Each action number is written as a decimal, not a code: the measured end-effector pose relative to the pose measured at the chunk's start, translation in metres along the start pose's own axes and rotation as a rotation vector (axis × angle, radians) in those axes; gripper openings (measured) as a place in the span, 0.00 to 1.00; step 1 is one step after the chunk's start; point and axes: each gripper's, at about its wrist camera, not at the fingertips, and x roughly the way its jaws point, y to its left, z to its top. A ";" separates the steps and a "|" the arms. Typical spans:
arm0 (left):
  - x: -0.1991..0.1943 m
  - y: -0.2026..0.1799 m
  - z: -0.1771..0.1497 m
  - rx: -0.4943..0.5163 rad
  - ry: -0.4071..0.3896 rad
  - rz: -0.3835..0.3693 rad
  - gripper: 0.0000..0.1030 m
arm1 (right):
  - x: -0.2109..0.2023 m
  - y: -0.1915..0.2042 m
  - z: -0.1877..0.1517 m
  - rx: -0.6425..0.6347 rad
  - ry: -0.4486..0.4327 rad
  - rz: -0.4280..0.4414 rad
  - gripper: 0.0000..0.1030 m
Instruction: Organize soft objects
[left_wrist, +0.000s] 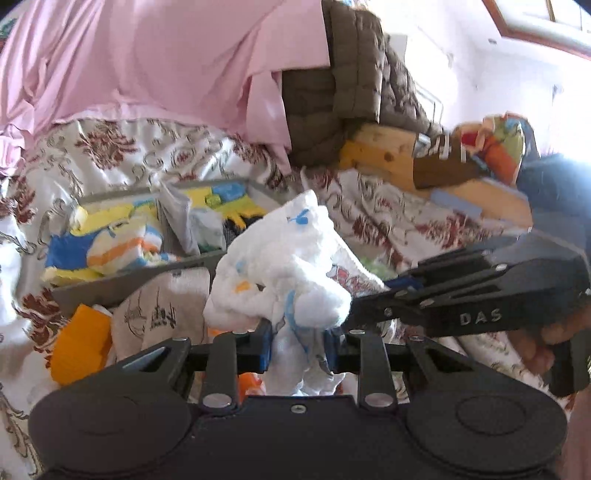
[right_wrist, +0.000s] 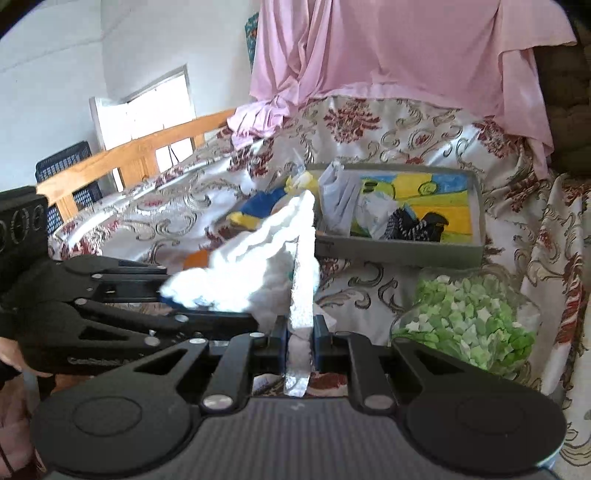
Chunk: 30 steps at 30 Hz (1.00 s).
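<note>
A white fluffy cloth (left_wrist: 291, 266) with small blue and orange marks is held up over the bed by both grippers. My left gripper (left_wrist: 298, 345) is shut on its lower part. My right gripper (right_wrist: 300, 341) is shut on another edge of the same white cloth (right_wrist: 258, 266); it also shows from the side in the left wrist view (left_wrist: 354, 314), reaching in from the right. Behind the cloth lies a grey divided tray (left_wrist: 110, 284) (right_wrist: 476, 206) with yellow, blue and orange striped soft items and a dark item inside.
The bed has a floral cover (right_wrist: 388, 125), with a pink sheet (left_wrist: 147, 59) and a brown quilted pillow (left_wrist: 354, 74) behind. A beige printed cloth (left_wrist: 162, 306) and an orange item (left_wrist: 79, 347) lie near the tray. A bag of green pieces (right_wrist: 469, 325) lies at right. A wooden bed rail (right_wrist: 129, 155) runs at left.
</note>
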 end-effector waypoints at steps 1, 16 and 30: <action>-0.005 -0.002 0.002 -0.009 -0.010 0.001 0.28 | -0.004 0.000 0.001 0.005 -0.014 -0.002 0.14; -0.036 -0.003 0.052 -0.068 -0.169 0.078 0.29 | -0.026 -0.010 0.024 0.083 -0.184 -0.091 0.14; 0.105 0.072 0.140 -0.192 -0.155 0.109 0.29 | 0.075 -0.110 0.094 0.358 -0.267 -0.200 0.14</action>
